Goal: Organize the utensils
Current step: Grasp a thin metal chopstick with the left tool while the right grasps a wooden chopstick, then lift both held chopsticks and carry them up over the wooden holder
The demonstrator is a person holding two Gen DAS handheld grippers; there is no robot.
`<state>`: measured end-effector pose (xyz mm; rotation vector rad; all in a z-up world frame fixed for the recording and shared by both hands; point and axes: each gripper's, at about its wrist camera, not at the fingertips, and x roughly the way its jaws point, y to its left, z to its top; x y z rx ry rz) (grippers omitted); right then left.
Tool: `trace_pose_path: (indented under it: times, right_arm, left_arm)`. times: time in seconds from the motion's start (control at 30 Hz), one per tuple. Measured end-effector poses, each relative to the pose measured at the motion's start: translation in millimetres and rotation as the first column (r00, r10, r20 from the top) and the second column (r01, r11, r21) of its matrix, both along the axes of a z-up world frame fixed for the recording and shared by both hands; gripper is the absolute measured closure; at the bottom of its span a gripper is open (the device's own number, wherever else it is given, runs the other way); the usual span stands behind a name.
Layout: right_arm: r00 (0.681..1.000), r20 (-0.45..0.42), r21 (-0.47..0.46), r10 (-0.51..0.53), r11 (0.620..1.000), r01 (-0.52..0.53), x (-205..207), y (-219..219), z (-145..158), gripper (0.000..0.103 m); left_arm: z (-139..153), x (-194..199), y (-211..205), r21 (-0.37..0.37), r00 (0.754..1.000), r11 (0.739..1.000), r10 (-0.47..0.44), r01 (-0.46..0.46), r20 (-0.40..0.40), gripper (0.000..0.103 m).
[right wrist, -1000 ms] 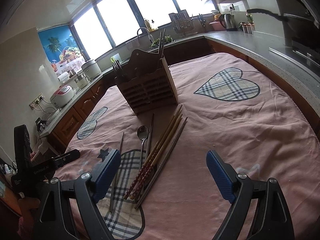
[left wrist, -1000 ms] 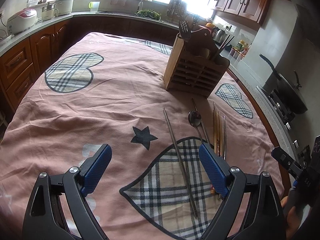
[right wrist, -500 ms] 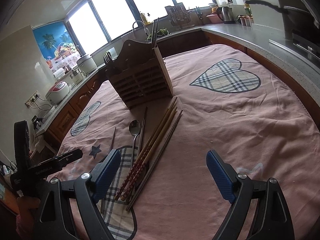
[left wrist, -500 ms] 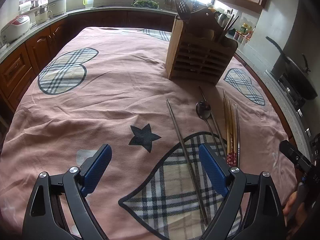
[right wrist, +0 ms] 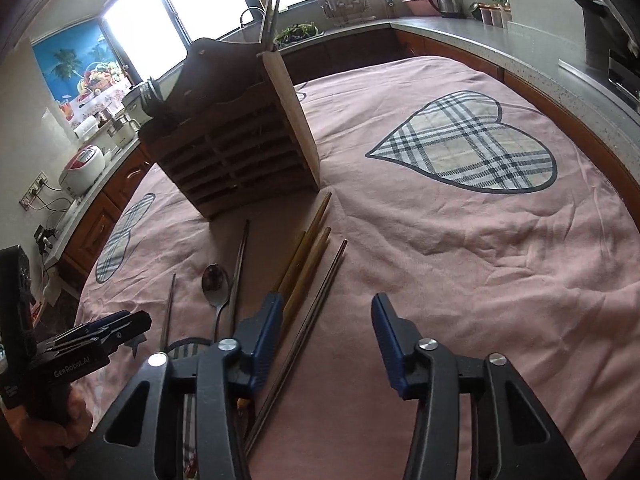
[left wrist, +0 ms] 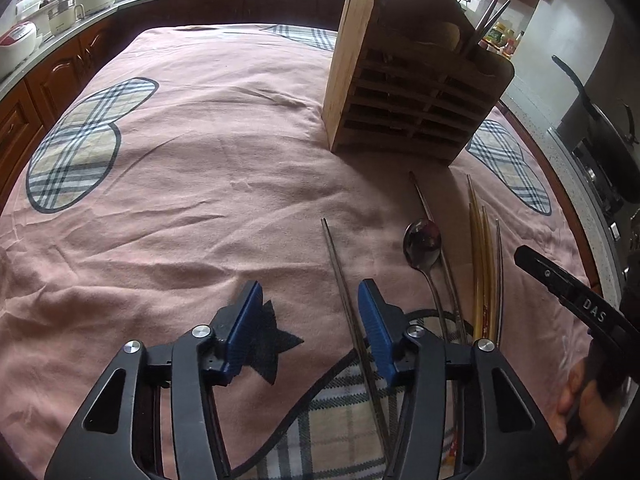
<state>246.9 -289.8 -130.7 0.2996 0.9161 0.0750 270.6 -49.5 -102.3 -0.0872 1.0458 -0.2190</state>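
A single metal chopstick point(left wrist: 344, 280) is laid on the pink tablecloth point(left wrist: 192, 184), apart from the other utensils, with its long axis run from the near edge toward the wooden utensil holder point(left wrist: 404, 92) and its far tip pointed at that holder. It is judged to be light, stiff, thin and slippery, so a firm pinch near mid-length, across the shaft, is thought best, since an end grip would let it pivot. To its right a steel spoon point(left wrist: 424, 240) is seen bowl-forward, with another metal stick just beside its handle, then 3 golden wooden chopsticks point(left wrist: 480, 248) and 1 darker metal one point(right wrist: 320, 300), all laid roughly parallel and pointed at the holder. The left gripper point(left wrist: 308, 320) is held apart, nothing between its blue pads point(left wrist: 372, 320), and the lone chopstick is passed just inside the right pad. The right gripper point(right wrist: 324, 336) is likewise spread and empty, poised over the dark chopstick. The holder is stood upright beyond, with several utensils already in it.
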Motion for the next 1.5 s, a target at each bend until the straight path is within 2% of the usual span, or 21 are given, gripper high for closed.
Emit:
trace_pose_path:
  times: [0.07,0.3,0.4,0.53,0.63,0.67,0.83,1.0,1.23,1.5]
  right_arm:
    - [1.000,-0.019,-0.005,-0.008,1.000,0.008,11,-1,-5,0.074]
    - [0.997,-0.076,-0.041,-0.003,0.999,0.000,39,0,-15,0.079]
    - [0.996,-0.087,-0.064,0.011,0.998,-0.016,44,5,-15,0.078]
    - [0.995,-0.093,-0.124,0.032,0.991,-0.043,48,15,-16,0.078]
    - [0.996,-0.087,-0.159,0.027,0.986,-0.041,48,17,-16,0.085]
    - [0.996,-0.084,-0.158,0.022,0.987,-0.035,46,15,-16,0.090]
    - [0.996,-0.083,-0.074,0.014,0.997,-0.021,45,3,-14,0.093]
    - [0.998,-0.055,-0.006,0.024,1.000,-0.024,38,-1,-3,0.097]
    - [0.998,0.019,0.025,0.061,0.998,-0.062,21,4,26,0.099]
    - [0.990,0.112,0.016,0.081,0.996,-0.083,0,11,59,0.099]
  left_arm:
    - [-3,7,-2,-0.001,1.000,1.000,-0.010,0.010,-0.015,0.058]
    - [-9,27,-16,0.042,0.997,0.997,-0.057,0.059,-0.044,0.062]
    - [-11,30,-23,0.090,0.997,0.993,-0.079,0.081,-0.028,0.071]
    - [-12,33,-32,0.136,0.995,0.986,-0.098,0.098,-0.006,0.093]
    - [-12,36,-36,0.142,0.993,0.983,-0.116,0.116,-0.007,0.095]
    - [-12,36,-35,0.135,0.993,0.984,-0.119,0.119,-0.008,0.096]
    - [-10,37,-27,0.086,0.993,0.989,-0.119,0.121,-0.024,0.100]
    - [1,29,-15,-0.005,0.992,0.993,-0.122,0.122,-0.020,0.100]
    - [28,6,9,-0.089,0.993,0.989,-0.114,0.115,0.020,0.100]
    - [63,-25,25,-0.115,0.991,0.988,-0.096,0.107,0.098,0.100]
